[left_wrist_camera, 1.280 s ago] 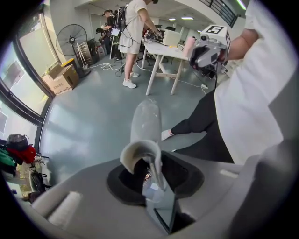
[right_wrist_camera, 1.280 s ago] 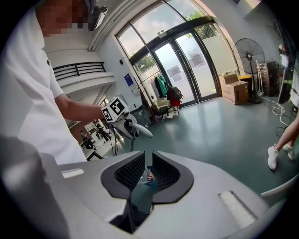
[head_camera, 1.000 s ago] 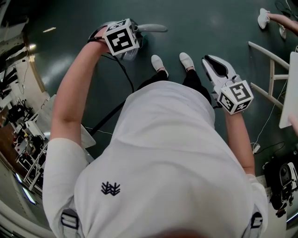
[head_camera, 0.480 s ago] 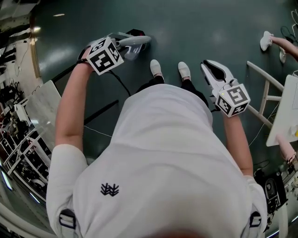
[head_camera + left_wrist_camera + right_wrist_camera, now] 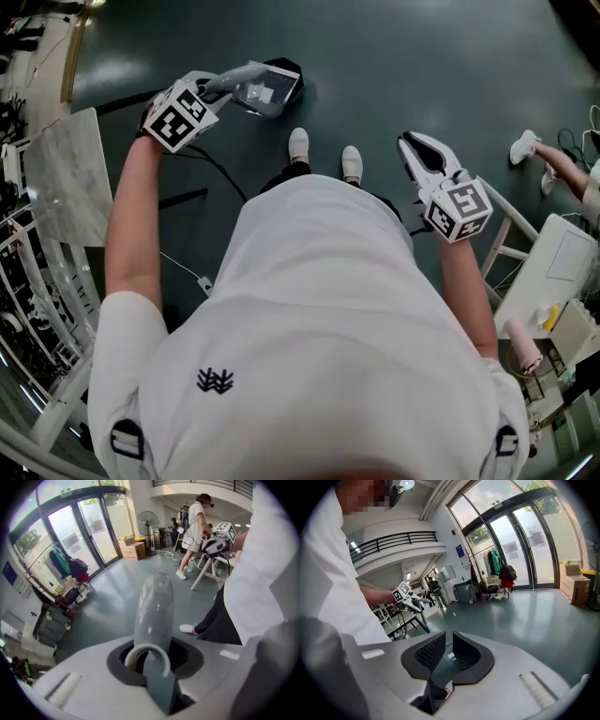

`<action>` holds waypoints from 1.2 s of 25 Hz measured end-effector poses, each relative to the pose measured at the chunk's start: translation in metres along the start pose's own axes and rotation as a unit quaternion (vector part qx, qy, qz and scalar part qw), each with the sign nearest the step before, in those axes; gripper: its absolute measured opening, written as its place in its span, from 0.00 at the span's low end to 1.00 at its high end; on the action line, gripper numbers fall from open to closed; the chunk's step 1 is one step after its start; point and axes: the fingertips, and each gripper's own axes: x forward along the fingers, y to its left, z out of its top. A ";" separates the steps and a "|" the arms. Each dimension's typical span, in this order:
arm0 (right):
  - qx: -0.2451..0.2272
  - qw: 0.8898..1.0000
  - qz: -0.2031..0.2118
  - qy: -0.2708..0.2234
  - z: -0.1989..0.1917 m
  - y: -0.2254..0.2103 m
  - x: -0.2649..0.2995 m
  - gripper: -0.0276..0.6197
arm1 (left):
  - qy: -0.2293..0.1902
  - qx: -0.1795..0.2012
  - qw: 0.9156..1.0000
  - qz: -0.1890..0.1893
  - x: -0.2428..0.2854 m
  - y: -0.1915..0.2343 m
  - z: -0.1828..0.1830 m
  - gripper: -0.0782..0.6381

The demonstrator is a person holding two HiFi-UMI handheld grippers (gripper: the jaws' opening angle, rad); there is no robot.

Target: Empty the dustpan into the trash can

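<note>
My left gripper (image 5: 217, 86) is held out at the upper left of the head view, shut on the grey handle (image 5: 239, 73) of the dustpan. The pan (image 5: 267, 91), clear with a dark far edge, hangs past the jaws over the floor with a few pale scraps in it. In the left gripper view the handle (image 5: 154, 606) rises straight out between the jaws and the pan is hidden. My right gripper (image 5: 412, 146) hangs at the right beside my hip, jaws nearly together with nothing between them (image 5: 448, 651). I cannot make out a trash can.
My two white shoes (image 5: 298, 145) stand on the dark green floor. A pale slab-topped table (image 5: 66, 178) and black cables (image 5: 202, 150) lie to the left. A white frame (image 5: 506, 246), a table (image 5: 553, 272) and another person's foot (image 5: 525, 145) are to the right.
My left gripper has carried the dustpan leftward, and the pan now shows its inside from above. The whole floor view has swung round me. The right gripper keeps its pose.
</note>
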 end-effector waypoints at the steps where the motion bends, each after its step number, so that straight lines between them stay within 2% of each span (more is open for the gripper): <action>1: -0.008 1.000 0.008 0.003 0.002 0.000 0.001 0.12 | -0.010 -0.022 1.000 0.012 -0.003 0.002 -0.007 0.31; 5: -0.031 0.999 0.033 0.013 0.009 0.003 0.002 0.12 | -0.042 -0.103 0.993 0.049 -0.016 0.003 -0.033 0.31; 9: -0.048 0.996 0.065 0.021 0.010 0.010 0.008 0.12 | -0.062 -0.170 0.980 0.080 -0.034 -0.015 -0.053 0.31; 15: -0.073 0.987 0.133 0.054 0.000 0.033 0.027 0.12 | -0.103 -0.259 0.950 0.141 -0.076 -0.062 -0.080 0.31; 19: -0.094 0.981 0.159 0.062 -0.004 0.066 0.044 0.11 | -0.125 -0.297 0.932 0.170 -0.097 -0.094 -0.106 0.31; 22: -0.109 0.977 0.171 0.068 -0.005 0.094 0.050 0.11 | -0.127 -0.303 0.928 0.177 -0.104 -0.121 -0.125 0.31; 26: -0.126 0.973 0.180 0.073 -0.005 0.138 0.061 0.11 | -0.122 -0.301 0.929 0.175 -0.108 -0.152 -0.154 0.31; 30: -0.140 0.969 0.188 0.081 -0.016 0.182 0.074 0.10 | -0.128 -0.308 0.927 0.170 -0.113 -0.177 -0.181 0.31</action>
